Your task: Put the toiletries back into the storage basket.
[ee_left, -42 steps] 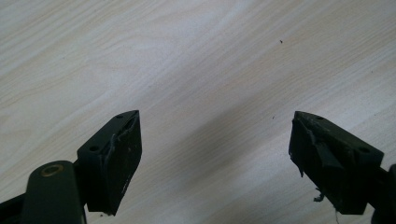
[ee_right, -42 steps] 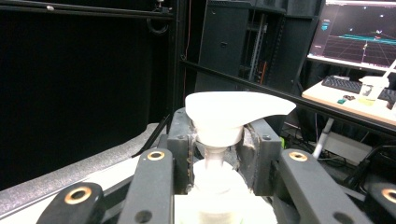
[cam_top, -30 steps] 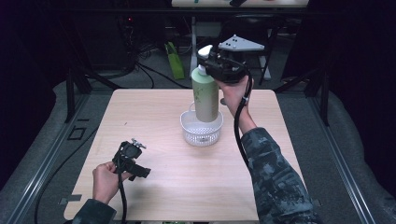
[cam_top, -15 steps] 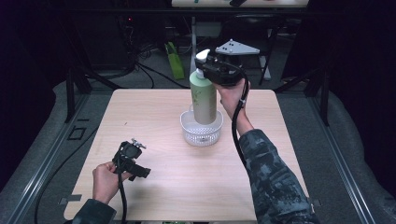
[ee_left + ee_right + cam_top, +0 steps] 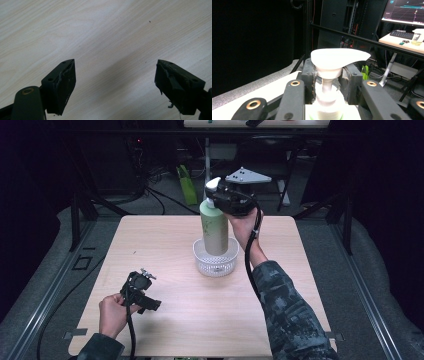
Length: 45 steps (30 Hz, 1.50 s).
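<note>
Black right gripper [image 5: 327,82] jaws clamping pump bottle [image 5: 214,227]

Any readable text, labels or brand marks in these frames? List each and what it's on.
None readable.
Pale green pump bottle with white pump head: no legible label on the faces shown.
Lit monitor behind the table: graph lines, any characters too small to read.
White mesh basket and light wooden table: no markings.

high: above, forward-down | gripper views: close, along jaws
</note>
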{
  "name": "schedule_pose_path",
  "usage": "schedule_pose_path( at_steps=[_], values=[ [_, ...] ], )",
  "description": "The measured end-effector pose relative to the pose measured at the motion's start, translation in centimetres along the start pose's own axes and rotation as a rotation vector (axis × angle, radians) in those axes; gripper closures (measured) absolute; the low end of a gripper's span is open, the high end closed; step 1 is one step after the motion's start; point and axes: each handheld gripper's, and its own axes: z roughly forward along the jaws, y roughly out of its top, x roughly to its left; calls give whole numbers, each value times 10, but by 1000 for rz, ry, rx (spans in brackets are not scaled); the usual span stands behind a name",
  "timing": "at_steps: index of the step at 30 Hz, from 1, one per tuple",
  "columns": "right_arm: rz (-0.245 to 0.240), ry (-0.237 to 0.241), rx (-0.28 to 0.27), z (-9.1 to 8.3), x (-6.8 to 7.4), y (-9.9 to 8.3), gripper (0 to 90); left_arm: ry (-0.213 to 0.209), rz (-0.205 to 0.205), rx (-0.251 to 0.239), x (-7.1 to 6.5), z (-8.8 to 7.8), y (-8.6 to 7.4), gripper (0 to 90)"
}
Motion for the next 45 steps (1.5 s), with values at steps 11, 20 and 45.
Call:
schedule_pose_path(
  at_steps=[11,20,45],
  values=[
    [10,0,14,4,-1,-11,676,0,2,-2,0,0,0,173],
    [18,2,22,6,-1,-18,676,-2,1,-3,0,0,0,173],
    [31,17,69,13,1,-45,675,-1,3,0,0,0,0,174]
  ],
)
